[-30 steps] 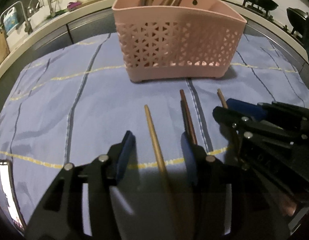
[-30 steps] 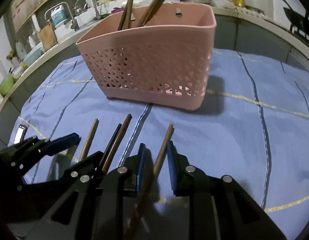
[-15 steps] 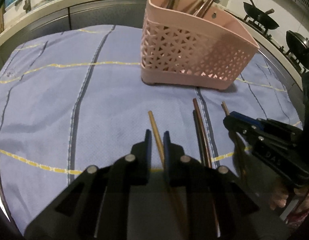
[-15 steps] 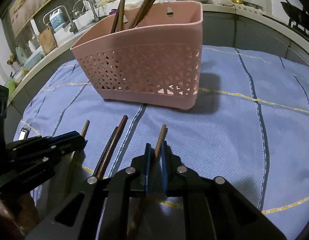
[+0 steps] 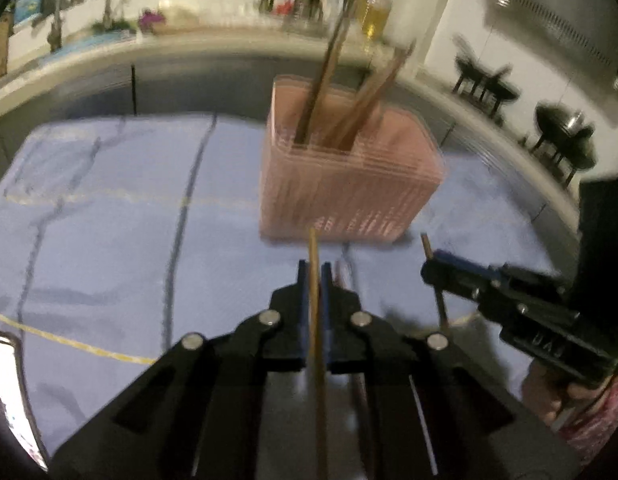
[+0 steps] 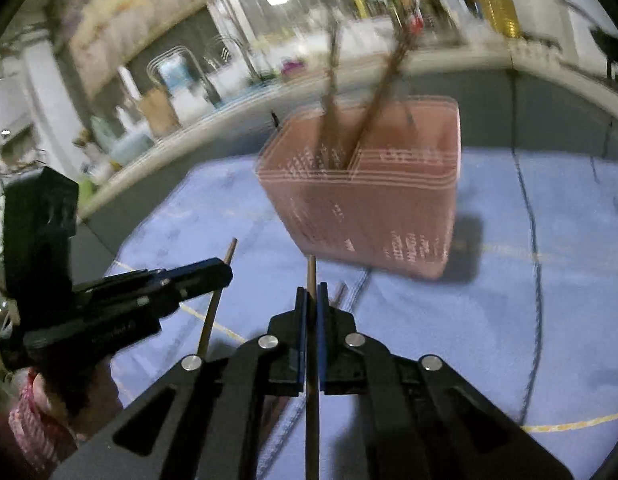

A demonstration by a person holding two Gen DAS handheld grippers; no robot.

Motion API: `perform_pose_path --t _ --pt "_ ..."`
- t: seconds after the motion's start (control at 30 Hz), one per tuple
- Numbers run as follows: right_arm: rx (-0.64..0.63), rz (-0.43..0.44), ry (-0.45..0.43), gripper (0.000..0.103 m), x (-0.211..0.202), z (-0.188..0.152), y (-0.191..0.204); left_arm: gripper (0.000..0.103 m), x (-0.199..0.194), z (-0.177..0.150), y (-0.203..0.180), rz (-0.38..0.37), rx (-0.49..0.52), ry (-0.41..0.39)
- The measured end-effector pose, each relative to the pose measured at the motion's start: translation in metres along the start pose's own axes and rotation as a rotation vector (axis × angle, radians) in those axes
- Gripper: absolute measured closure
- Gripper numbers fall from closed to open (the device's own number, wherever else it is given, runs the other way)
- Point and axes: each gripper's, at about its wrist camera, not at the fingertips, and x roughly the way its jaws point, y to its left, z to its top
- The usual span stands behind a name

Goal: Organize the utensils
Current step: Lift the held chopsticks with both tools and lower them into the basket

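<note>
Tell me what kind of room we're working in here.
Most likely a home kitchen. A faucet stands at a long counter crowded with bottles, and dark woks sit on a stove at the right. The pink utensil basket rests on a blue cloth.

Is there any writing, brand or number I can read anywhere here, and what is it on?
Embossed letters on the right gripper body, upside down in the left wrist view: too blurred to read.
Faint marking on the left gripper body: unreadable.
Bottles on the far counter: labels blurred.
Nothing else.
</note>
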Motion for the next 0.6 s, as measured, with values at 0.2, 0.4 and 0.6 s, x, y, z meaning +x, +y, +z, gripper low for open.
perform_pose_path --t 0.2,0.4,0.6 --pt "-0.042 0.017 -0.207 0.098 -0.051 0.015 0.024 0.098 -0.064 0.029 -0.013 -0.032 -0.025 -0.185" --pt "-0.02 0.005 -0.333 0.098 -0.073 0.053 0.026 0.098 -0.105 0.066 -0.022 -0.025 -0.022 -0.32" --pt "0.015 0.0 -0.456 0.098 -0.089 0.118 0.028 0.098 -0.123 0.121 -0.034 0.008 0.015 -0.431"
